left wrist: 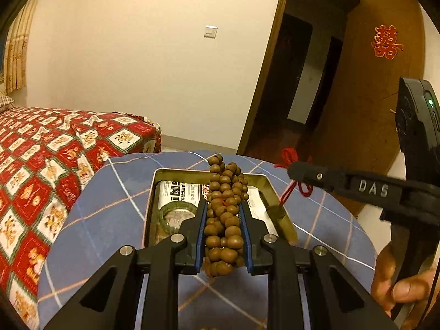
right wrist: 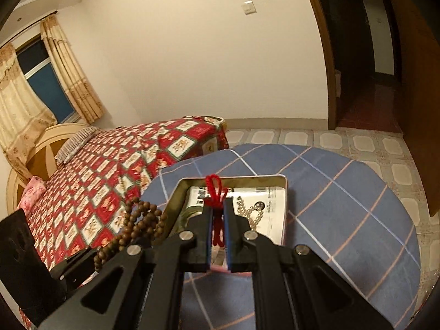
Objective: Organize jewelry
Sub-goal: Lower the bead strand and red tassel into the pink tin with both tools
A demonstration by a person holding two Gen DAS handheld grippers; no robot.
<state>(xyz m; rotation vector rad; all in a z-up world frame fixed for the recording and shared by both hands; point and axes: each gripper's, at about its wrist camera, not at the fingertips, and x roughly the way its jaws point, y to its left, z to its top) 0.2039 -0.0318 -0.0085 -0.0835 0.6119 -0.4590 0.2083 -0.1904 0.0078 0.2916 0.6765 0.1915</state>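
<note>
Left wrist: left gripper (left wrist: 224,220) clamped on bunched brown beads (left wrist: 224,214) above the open tin (left wrist: 277,192) on the blue plaid table (left wrist: 115,192), green bangle (left wrist: 176,211) inside; right wrist: right gripper (right wrist: 218,220) pinching red cord (right wrist: 216,195) over the tin (right wrist: 284,211), silver beads (right wrist: 249,211) inside.

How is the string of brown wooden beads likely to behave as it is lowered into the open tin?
The string of brown wooden beads is probably floppy: it bunches in loops between the left tool. Round beads may roll or slither. The red cord, pinched in the right tool, looks limp and could snag the metal tin.
</note>
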